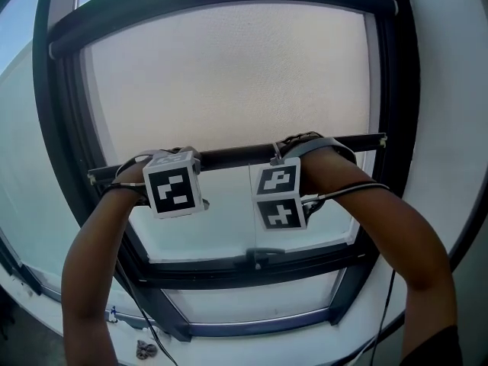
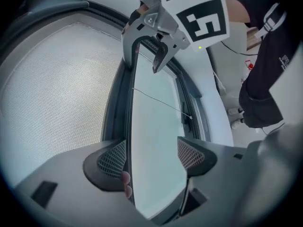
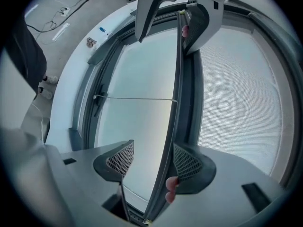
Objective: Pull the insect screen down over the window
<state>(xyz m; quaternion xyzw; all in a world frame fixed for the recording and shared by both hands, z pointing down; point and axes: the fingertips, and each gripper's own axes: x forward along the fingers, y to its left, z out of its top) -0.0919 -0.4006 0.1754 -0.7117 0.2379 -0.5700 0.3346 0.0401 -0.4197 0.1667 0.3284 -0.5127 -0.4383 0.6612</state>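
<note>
Grey floor, small object near wall.

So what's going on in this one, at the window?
A person stands at a window with a gripper in each hand, both at the dark pull bar of the insect screen. The left gripper and the right gripper each have the bar between open jaws, lying against one pad and not clamped. The screen covers the upper part. The glass below the bar is uncovered.
</note>
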